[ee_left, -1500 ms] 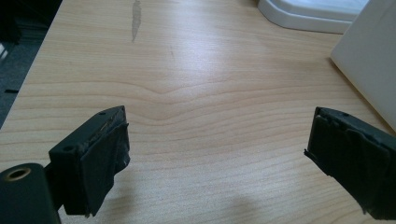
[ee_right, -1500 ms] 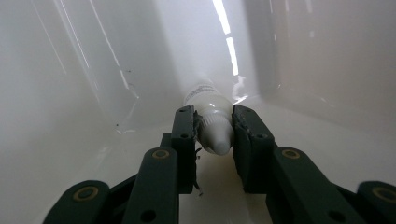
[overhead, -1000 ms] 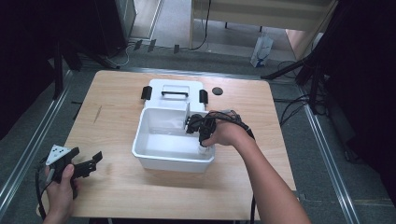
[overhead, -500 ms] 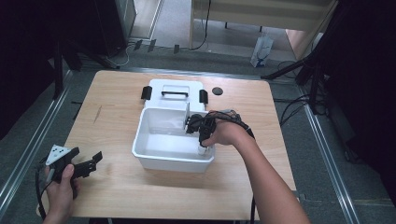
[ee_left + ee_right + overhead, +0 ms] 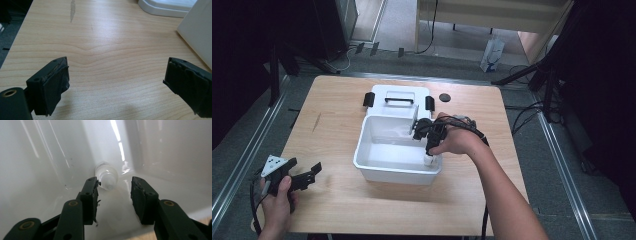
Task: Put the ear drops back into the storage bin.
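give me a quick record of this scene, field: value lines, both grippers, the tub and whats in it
surface: wooden table
container: white plastic tub, open, mid-table
lid: white lid with black handle and clips, lying flat behind the tub
in tub: small white bottle lying in a bottom corner
right gripper: inside the tub, jaws open either side of the bottle's end, not clamped
left gripper: jaws open, nothing held, low over bare table left of the tub
other: small black disc right of the lid
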A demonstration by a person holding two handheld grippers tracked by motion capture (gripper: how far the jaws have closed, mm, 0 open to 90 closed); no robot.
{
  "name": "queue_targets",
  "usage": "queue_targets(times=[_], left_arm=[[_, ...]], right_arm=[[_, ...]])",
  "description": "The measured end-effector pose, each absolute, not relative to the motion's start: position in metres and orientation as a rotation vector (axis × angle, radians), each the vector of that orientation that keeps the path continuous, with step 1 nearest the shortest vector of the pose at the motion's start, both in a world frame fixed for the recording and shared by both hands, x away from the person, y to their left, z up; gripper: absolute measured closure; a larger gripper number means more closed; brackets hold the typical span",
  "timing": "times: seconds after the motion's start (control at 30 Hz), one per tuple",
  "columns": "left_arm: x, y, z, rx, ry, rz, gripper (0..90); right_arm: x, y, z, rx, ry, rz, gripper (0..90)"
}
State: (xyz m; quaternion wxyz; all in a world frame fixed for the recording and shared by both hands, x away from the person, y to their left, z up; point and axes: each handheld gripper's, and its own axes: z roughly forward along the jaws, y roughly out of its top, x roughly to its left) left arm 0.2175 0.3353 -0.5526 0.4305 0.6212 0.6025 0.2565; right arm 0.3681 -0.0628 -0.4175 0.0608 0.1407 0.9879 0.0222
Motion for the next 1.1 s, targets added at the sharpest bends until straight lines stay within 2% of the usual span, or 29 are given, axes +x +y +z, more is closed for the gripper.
queue_targets(times=[0.1,0.27,0.37,0.57,1.1], left_arm=[[0.218,0.335,-0.553,1.545,1.504,0.642,6.3],[0.218,0.335,-0.553,1.547,1.502,0.643,6.3],[0.218,0.335,-0.553,1.551,1.502,0.642,6.4],[0.218,0.335,-0.552,1.553,1.501,0.643,6.3],[0.218,0.335,-0.553,1.550,1.505,0.644,6.4]], right_arm=[[0.368,-0.069,-0.399,0.544,2.985,0.181,54.3],[0.366,-0.074,-0.384,0.602,2.976,0.209,56.8],[0.362,-0.080,-0.371,0.618,2.943,0.246,48.5],[0.356,-0.092,-0.356,0.639,2.891,0.260,42.8],[0.354,-0.144,-0.359,0.796,2.826,0.262,36.4]])
